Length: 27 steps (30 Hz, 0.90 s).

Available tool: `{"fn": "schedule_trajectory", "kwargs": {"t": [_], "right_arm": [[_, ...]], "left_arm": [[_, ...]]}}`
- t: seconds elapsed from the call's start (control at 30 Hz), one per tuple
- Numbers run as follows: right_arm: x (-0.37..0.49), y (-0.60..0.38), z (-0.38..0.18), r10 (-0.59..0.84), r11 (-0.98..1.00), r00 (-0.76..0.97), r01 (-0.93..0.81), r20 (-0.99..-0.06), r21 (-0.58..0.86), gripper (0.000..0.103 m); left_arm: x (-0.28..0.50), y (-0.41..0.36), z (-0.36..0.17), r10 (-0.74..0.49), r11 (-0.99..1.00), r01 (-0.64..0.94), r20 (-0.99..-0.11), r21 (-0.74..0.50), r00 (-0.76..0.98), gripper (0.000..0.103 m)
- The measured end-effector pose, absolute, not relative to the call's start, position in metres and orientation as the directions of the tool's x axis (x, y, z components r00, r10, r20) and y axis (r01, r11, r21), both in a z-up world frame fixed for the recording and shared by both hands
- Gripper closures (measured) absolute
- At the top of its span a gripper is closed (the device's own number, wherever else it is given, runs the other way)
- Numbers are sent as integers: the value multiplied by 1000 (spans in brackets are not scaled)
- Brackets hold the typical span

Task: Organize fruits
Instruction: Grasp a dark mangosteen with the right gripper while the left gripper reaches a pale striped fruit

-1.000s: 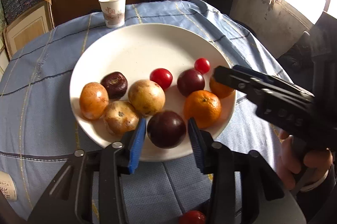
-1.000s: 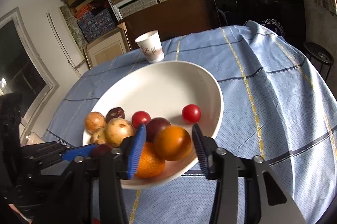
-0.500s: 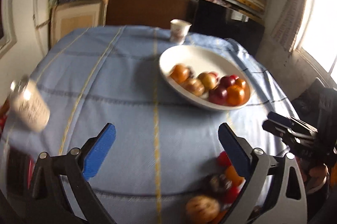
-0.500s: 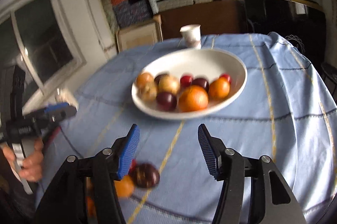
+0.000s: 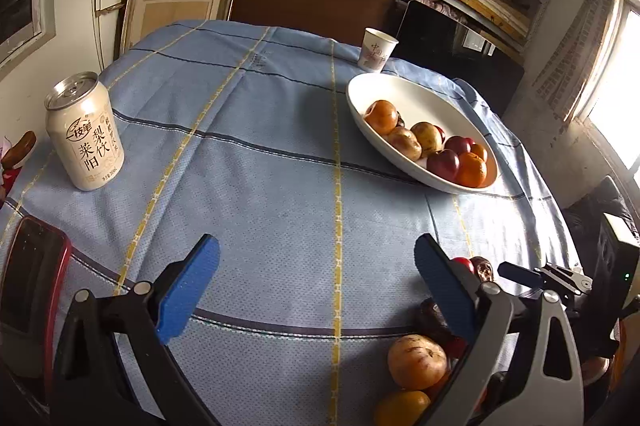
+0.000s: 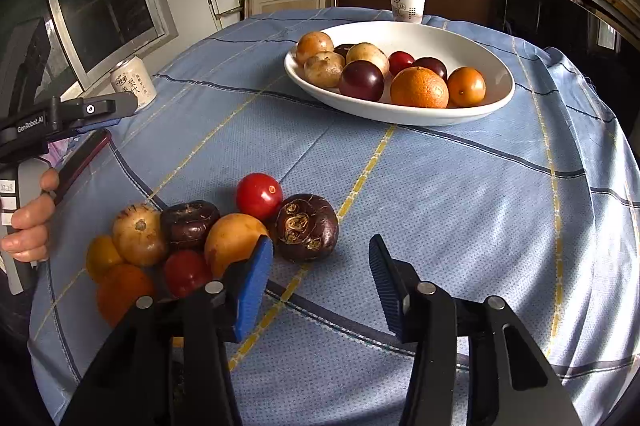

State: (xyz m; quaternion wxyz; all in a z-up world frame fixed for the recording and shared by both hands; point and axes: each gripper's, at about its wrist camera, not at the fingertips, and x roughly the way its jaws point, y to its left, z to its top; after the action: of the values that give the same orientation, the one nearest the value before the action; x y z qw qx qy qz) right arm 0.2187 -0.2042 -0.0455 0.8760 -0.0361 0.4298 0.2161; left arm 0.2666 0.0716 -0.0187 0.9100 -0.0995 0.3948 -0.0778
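Taking the white plate (image 6: 400, 113) as landmark: far to its left a drink can (image 5: 85, 131) is stood on the blue tablecloth (image 5: 280, 185). The left gripper (image 5: 316, 286) is held spread wide, empty. In front of the plate, loose fruits (image 6: 208, 230) are clustered, the right gripper (image 6: 320, 278) spread beside them, gripping nothing. Sorted fruits (image 6: 400, 77) are held within the plate; behind it a paper cup (image 6: 407, 5) is seen.

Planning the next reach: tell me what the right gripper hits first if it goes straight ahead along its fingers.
Probably bare blue tablecloth. The right gripper is open with nothing between its fingers; the dark wrinkled fruit sits just left of that line. Farther on lies the white plate, though depth is uncertain.
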Motion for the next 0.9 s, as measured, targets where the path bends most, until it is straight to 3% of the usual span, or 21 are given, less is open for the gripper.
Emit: {"fn": "schedule_trajectory", "kwargs": {"t": [0.23, 0.37, 0.5, 0.77, 0.9], "right_arm": [[232, -199, -48, 350, 902, 528, -412, -774, 128, 55], [241, -189, -51, 341, 902, 513, -415, -788, 120, 63], [242, -191, -51, 343, 907, 523, -400, -780, 131, 64], [241, -222, -38, 357, 929, 590, -303, -725, 211, 64], [240, -219, -39, 366, 925, 577, -311, -731, 217, 63]], "left_arm": [[265, 69, -18, -227, 967, 71, -703, -245, 674, 7], [265, 72, -17, -230, 965, 65, -704, -253, 671, 7], [263, 71, -17, -234, 966, 78, -705, -247, 669, 7], [246, 31, -33, -395, 896, 392, -774, -208, 494, 7], [238, 20, -39, -414, 871, 450, -790, -199, 452, 13]]}}
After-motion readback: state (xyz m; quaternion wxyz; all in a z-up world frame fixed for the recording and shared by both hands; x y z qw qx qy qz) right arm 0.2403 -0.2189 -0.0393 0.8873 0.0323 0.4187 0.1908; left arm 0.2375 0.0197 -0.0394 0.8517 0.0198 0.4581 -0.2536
